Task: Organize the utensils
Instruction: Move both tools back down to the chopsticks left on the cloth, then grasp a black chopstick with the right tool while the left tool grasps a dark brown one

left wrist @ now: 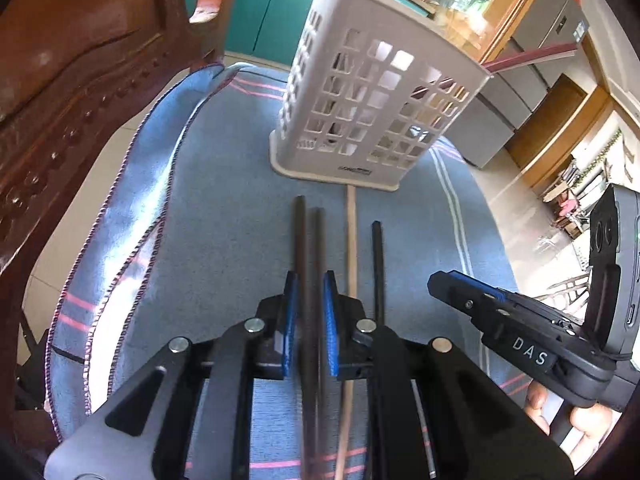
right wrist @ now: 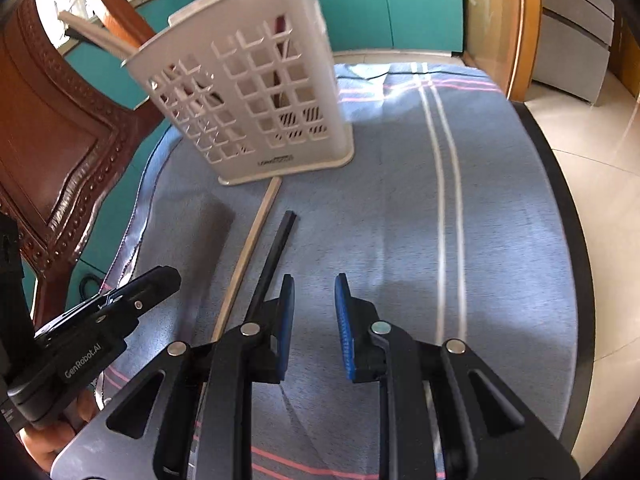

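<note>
A white slotted utensil holder (left wrist: 360, 108) stands on a blue cloth (left wrist: 224, 184), with a few utensils sticking out of its top. It also shows in the right wrist view (right wrist: 256, 104). My left gripper (left wrist: 311, 292) is closed on a pair of dark chopsticks (left wrist: 310, 240) that point toward the holder. A light wooden chopstick (left wrist: 351, 248) and a single black chopstick (left wrist: 378, 264) lie on the cloth to their right. My right gripper (right wrist: 314, 292) is open and empty, just right of the black chopstick (right wrist: 276, 252) and the wooden chopstick (right wrist: 250, 248).
A carved brown wooden chair (left wrist: 60, 92) stands at the left, close to the cloth's edge. Teal cabinets (right wrist: 400, 4) are behind the holder. The table's dark edge (right wrist: 568, 216) curves along the right, with tiled floor (right wrist: 600, 184) beyond.
</note>
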A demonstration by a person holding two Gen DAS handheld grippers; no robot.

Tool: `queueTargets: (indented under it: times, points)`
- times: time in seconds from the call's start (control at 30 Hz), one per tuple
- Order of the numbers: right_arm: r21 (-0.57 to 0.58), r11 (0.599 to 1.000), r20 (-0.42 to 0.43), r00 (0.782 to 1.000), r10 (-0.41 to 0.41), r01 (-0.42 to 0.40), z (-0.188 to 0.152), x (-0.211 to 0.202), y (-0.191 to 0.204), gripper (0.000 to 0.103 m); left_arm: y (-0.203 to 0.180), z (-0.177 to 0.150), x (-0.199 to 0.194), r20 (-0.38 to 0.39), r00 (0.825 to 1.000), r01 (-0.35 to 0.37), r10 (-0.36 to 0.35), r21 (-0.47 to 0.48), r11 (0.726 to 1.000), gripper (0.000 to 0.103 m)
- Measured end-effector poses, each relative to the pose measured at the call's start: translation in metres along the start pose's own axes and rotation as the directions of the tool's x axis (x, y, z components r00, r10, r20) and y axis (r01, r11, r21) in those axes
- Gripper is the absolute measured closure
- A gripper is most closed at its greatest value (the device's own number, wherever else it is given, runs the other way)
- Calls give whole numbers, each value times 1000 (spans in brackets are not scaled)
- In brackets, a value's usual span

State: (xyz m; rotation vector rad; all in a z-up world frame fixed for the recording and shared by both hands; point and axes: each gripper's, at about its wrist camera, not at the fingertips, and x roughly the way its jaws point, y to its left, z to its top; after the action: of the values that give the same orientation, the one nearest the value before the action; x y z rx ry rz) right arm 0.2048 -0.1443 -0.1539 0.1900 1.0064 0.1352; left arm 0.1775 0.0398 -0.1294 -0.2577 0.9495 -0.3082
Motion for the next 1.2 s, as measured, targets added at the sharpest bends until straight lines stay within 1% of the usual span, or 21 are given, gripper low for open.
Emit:
queueTargets:
  times: [0.1,0.17,0.2,0.27,0.33,0.47,0.5,0.53,0.63,0.7,0.77,0.83,0.9,0.93,1.03,1.2]
  points:
    - [-17,1000,-19,1000,2,-2,5,12,9,82,0,2,7,-28,999,-41,41,5,999,88]
    - [-36,999,-29,1000,-6,5,8,18,16,82,2,-2,14,-52,997,-50,51,11,999,87]
    - [-52,999,-36,999,-19,18,10,23,20,82,0,-2,18,-59,997,-55,56,16,998,87]
    - [-70,997,-49,998,-37,33,11,30,28,82,-1,-3,23,-66,996,-62,63,24,998,81]
    - [-95,994,-53,997,-54,49,14,35,35,82,-1,-4,25,-70,995,-71,73,31,997,80]
    - [-167,980,-56,992,-117,107,18,43,47,82,2,-5,24,-65,994,-83,85,25,996,80]
    - [-177,978,-55,991,-122,110,17,43,48,88,3,-5,24,-65,994,-83,84,22,996,80]
    - [-185,977,-58,991,-118,106,16,43,48,90,4,-4,24,-65,994,-82,83,17,996,80]
    - [-167,982,-76,992,-101,88,15,37,37,93,7,-5,21,-66,994,-83,84,17,996,80]
    - [-141,984,-72,990,-124,113,13,29,23,96,6,-5,21,-67,994,-88,89,25,996,80]
    - [-112,985,-73,987,-141,132,9,23,10,96,3,-6,22,-67,993,-95,98,37,995,80]
    - [-81,988,-81,987,-139,132,6,17,0,96,-1,-7,22,-65,992,-108,111,55,993,81]
    - [-55,990,-90,987,-133,129,2,11,-7,96,-6,-8,23,-60,991,-118,123,81,990,85]
    - [-52,990,-91,987,-135,130,1,10,-8,96,-8,-8,23,-59,990,-120,126,91,989,87]
    - [-53,990,-94,986,-139,134,-3,10,-6,96,-13,-10,23,-49,987,-143,150,121,982,87]
    - [-60,985,-91,982,-165,160,-6,18,2,96,-15,-10,22,-45,986,-152,159,127,980,87]
